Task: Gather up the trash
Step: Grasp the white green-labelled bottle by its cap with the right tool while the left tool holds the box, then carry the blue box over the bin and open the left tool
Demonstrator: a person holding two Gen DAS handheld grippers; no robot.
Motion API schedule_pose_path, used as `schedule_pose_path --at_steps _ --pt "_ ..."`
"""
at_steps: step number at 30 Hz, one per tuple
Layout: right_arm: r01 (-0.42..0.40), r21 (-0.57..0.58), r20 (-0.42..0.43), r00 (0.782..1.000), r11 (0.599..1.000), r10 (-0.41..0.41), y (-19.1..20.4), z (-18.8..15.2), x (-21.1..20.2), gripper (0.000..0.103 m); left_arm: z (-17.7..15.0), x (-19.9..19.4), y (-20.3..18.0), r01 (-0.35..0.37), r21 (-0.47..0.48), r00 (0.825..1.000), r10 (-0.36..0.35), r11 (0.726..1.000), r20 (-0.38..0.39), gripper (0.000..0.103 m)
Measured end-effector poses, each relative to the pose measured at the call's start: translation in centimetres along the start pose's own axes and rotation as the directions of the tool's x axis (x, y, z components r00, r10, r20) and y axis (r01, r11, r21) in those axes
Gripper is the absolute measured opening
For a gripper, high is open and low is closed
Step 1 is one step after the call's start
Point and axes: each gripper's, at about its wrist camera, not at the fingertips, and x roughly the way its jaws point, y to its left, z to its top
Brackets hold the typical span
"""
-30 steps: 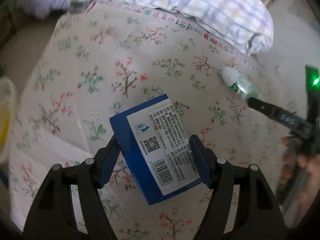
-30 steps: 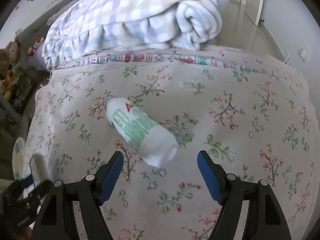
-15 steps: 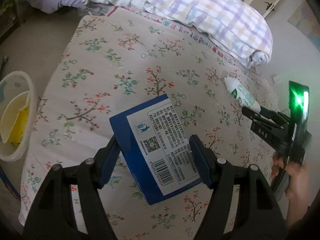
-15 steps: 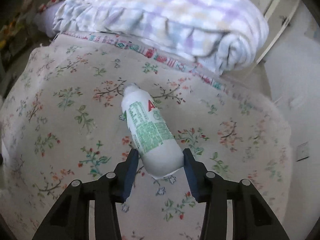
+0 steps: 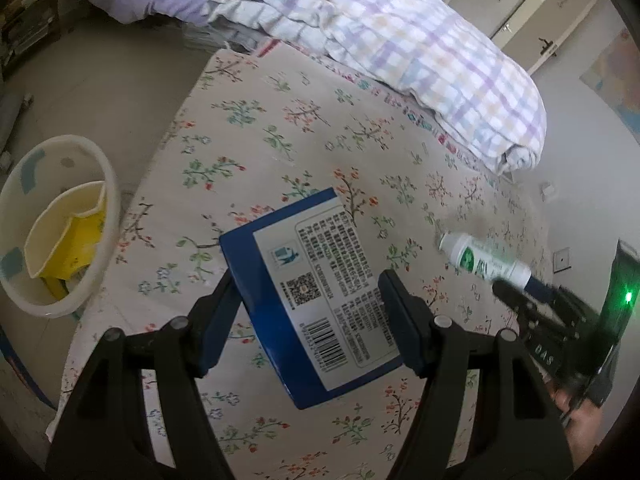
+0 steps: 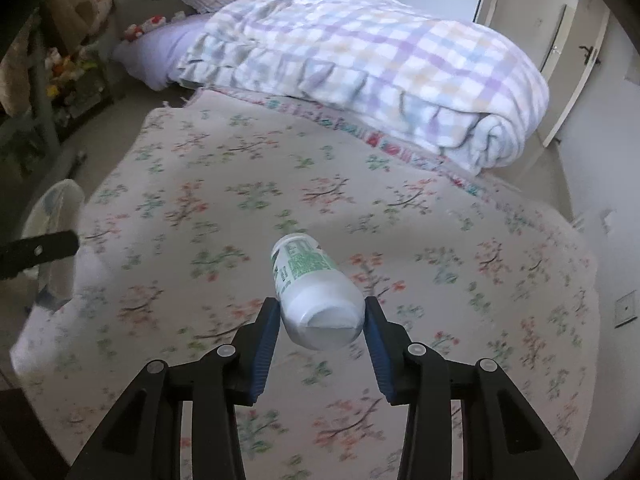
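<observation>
Left tool [image 5: 308, 316]: its blue pads are pressing on the two long sides of a blue box, and the jaws are standing fairly wide to span it.
Blue box [image 5: 316, 300]: it is being held clear above the bed, its white label with barcode and printed text facing the left wrist camera, its far end tilting up and away from the tool.
Right tool [image 6: 320, 324]: its jaws are closing, and the blue pads are lying against both sides of a white bottle at its base end.
White bottle [image 6: 314, 292]: it is lying lengthwise between the right tool's fingers, the capped end pointing forward and away from the tool, the green-printed label on its upper side; in the left wrist view the same bottle [image 5: 484, 260] is sticking out ahead of the right tool [image 5: 516, 288], off to the left tool's right.
Bed [image 6: 400, 240]: its flowered sheet is spreading beneath and ahead of both tools.
Checked quilt [image 6: 380, 64]: it is lying rolled across the far end of the bed, well ahead of both tools.
White basin [image 5: 56, 224]: it is sitting on the floor to the left of the left tool, beside the bed edge, with a yellow and cream container [image 5: 66, 236] inside it.
Person's hand [image 5: 576, 412]: it is gripping the right tool's handle at the lower right of the left wrist view.
</observation>
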Motion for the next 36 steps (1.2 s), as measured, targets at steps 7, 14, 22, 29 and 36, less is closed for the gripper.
schedule_pose_path --at_steps 7,14,22,29,36 --pt "-0.059 0.004 0.011 0.998 0.998 0.059 2.1 -0.2 -1.1 0.043 0.2 -1.1 1.7 -0.007 -0.022 1.000 0.007 1.000 0.030 0.071" --pt "-0.108 -0.030 0.028 0.994 0.994 0.109 5.0 0.4 -2.1 0.043 0.7 -2.6 4.5 -0.031 -0.054 0.997 0.035 0.998 0.065 0.071" --pt "-0.151 -0.099 0.047 0.987 0.984 0.156 9.0 1.3 -3.0 0.042 1.3 -4.6 8.3 -0.078 -0.099 0.989 0.089 0.992 0.119 0.071" --pt "-0.199 -0.120 0.051 0.977 0.973 0.207 11.8 1.8 -3.3 0.042 1.5 -6.1 12.2 -0.109 -0.165 0.979 0.135 0.980 0.152 0.071" --pt "-0.233 -0.148 0.045 0.969 0.961 0.242 14.3 1.9 -3.3 0.042 1.2 -6.6 16.0 -0.178 -0.199 0.957 0.216 0.964 0.192 0.072"
